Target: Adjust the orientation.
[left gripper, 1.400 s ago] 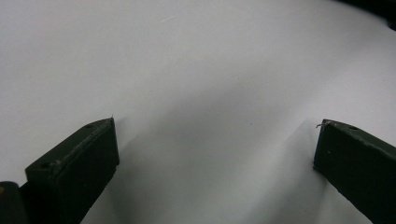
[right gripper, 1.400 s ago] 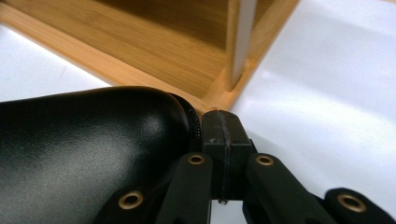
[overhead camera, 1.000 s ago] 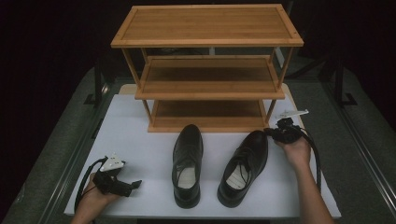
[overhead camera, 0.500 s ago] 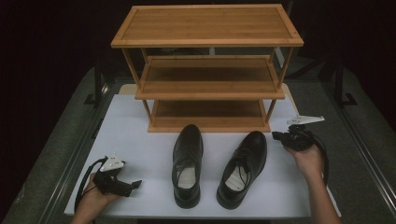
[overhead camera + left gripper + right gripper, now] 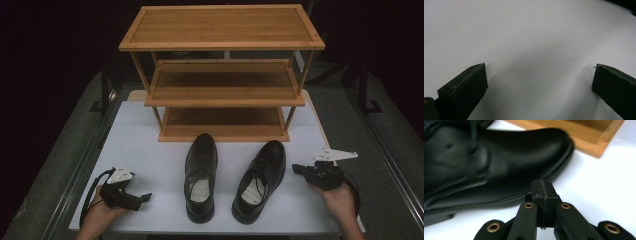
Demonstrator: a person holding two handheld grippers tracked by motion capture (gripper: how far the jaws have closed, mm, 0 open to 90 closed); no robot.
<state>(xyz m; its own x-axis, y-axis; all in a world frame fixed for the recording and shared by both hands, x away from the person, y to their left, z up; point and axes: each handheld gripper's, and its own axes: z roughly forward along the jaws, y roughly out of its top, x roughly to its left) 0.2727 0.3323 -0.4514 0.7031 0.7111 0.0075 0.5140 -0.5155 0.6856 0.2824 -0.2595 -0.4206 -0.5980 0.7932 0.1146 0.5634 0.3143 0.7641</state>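
Note:
Two black leather shoes stand side by side on the white table, toes toward the shelf: the left shoe (image 5: 201,175) and the right shoe (image 5: 260,177), which also shows as the right shoe (image 5: 486,167) close ahead in the right gripper view. My right gripper (image 5: 296,169) sits just right of that shoe, apart from it, its jaws shut on nothing (image 5: 543,185). At the table's front left corner my left gripper (image 5: 145,198) rests low, jaws wide open over bare white table (image 5: 539,75).
A three-tier wooden shoe rack (image 5: 222,75) stands at the back of the white table (image 5: 150,150), all its shelves bare. Its bottom corner (image 5: 599,142) lies beyond the right shoe's toe. Dark floor surrounds the table.
My right gripper has drawn back from the right shoe's toe area, moving right and toward the front edge. The shoes and the left gripper stay where they were.

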